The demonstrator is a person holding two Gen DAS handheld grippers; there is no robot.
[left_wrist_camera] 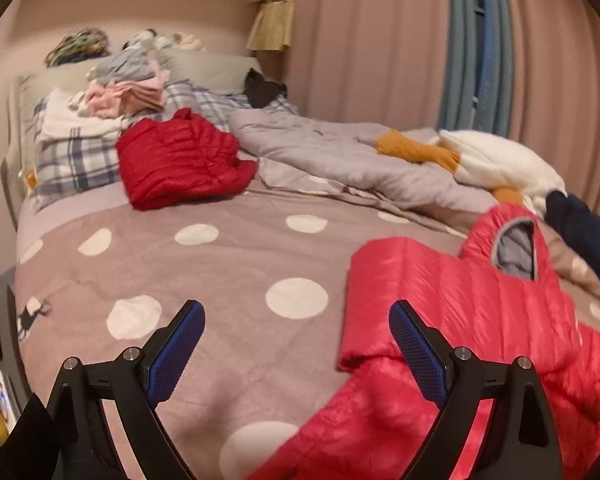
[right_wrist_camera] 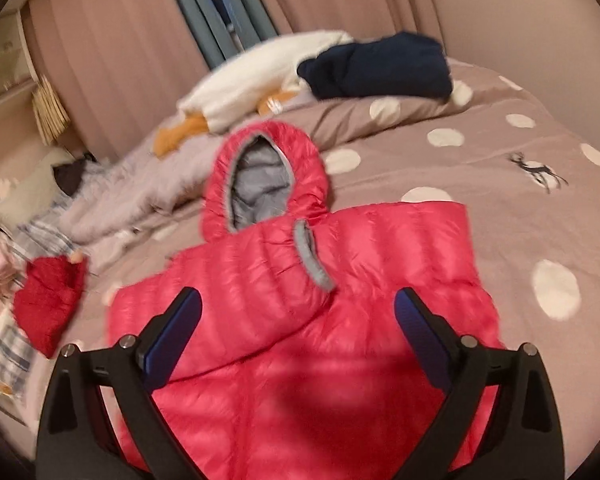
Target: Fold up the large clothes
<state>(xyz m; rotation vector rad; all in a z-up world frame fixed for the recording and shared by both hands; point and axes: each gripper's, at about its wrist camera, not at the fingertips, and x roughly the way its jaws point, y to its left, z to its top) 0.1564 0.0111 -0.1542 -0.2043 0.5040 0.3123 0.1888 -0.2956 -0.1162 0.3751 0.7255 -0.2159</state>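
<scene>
Hovering over a bed, the left gripper [left_wrist_camera: 296,320] stands with its blue-padded jaws wide apart and empty above a mauve bedspread with white polka dots [left_wrist_camera: 220,256]. From its camera, a bright pink quilted down jacket with a grey-lined hood [left_wrist_camera: 452,300] lies flat at four o'clock, one sleeve folded across the chest; a darker red puffer, already folded [left_wrist_camera: 180,160], sits at eleven o'clock.

Seen from the right wrist, the right gripper [right_wrist_camera: 298,308] is likewise spread and holding nothing, poised directly over the jacket's chest, hood [right_wrist_camera: 260,176] at twelve o'clock. Though blur softens detail, the shell looks light, puffy and slick, likely to slide and spring back, so pinching a hem or side seam seems wisest.
</scene>
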